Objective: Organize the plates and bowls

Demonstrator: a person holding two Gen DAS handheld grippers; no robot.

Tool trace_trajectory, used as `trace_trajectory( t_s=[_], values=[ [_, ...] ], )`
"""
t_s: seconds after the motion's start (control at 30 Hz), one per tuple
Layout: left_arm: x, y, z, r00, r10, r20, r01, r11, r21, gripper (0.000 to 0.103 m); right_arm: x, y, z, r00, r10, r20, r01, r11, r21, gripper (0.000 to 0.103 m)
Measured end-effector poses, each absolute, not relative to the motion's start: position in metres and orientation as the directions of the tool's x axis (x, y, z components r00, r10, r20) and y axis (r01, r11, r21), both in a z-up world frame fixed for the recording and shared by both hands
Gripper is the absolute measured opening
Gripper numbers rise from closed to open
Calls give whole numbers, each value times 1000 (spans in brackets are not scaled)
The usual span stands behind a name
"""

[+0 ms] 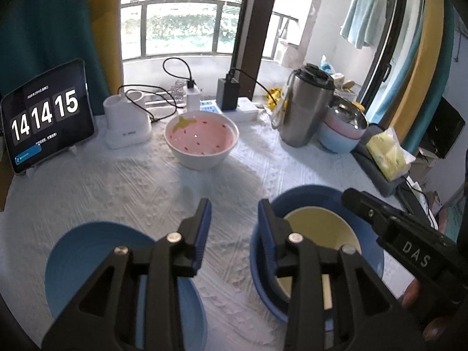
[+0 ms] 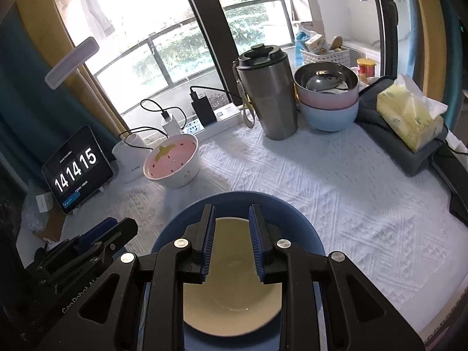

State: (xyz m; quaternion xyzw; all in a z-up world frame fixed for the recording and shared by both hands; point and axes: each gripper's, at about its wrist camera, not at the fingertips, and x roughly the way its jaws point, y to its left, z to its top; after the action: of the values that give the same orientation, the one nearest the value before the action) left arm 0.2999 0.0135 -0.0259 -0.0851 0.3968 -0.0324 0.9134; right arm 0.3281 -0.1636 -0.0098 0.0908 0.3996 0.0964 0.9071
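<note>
Near the bottom of the left wrist view, the left tool (image 1: pixel 234 222) is hovering with its pads spread and nothing between them, over bare cloth between a blue plate (image 1: pixel 87 263) at lower left and a blue bowl (image 1: pixel 307 201) at lower right. Inside that blue bowl a yellow bowl (image 1: pixel 318 234) is sitting nested, which looks like deliberate stacking to save room. In the right wrist view the right tool (image 2: pixel 232 222) is hanging above the same nested pair, its pads apart and pinching nothing; the yellow bowl (image 2: pixel 234 278) is showing through the gap. Toward the upper middle of the left view a pink strawberry bowl (image 1: pixel 201 143) is standing alone on the counter (image 1: pixel 117 181), probably the next piece to gather. At upper right a steel tumbler (image 1: pixel 307 108) is standing just beside another stack of bowls (image 1: pixel 342 128).
</note>
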Motion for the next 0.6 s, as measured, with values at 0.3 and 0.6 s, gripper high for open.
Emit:
trace_trajectory(
  t_s=[0.3, 0.6],
  values=[
    [317, 30, -22, 692, -108, -714, -36, 982, -184, 40, 349, -148, -7, 653, 249, -715, -133, 967, 215, 25],
    [344, 41, -20, 691, -57, -721, -61, 989, -137, 41, 378, -130, -4, 635, 266, -725, -202, 963, 177, 25]
  ],
)
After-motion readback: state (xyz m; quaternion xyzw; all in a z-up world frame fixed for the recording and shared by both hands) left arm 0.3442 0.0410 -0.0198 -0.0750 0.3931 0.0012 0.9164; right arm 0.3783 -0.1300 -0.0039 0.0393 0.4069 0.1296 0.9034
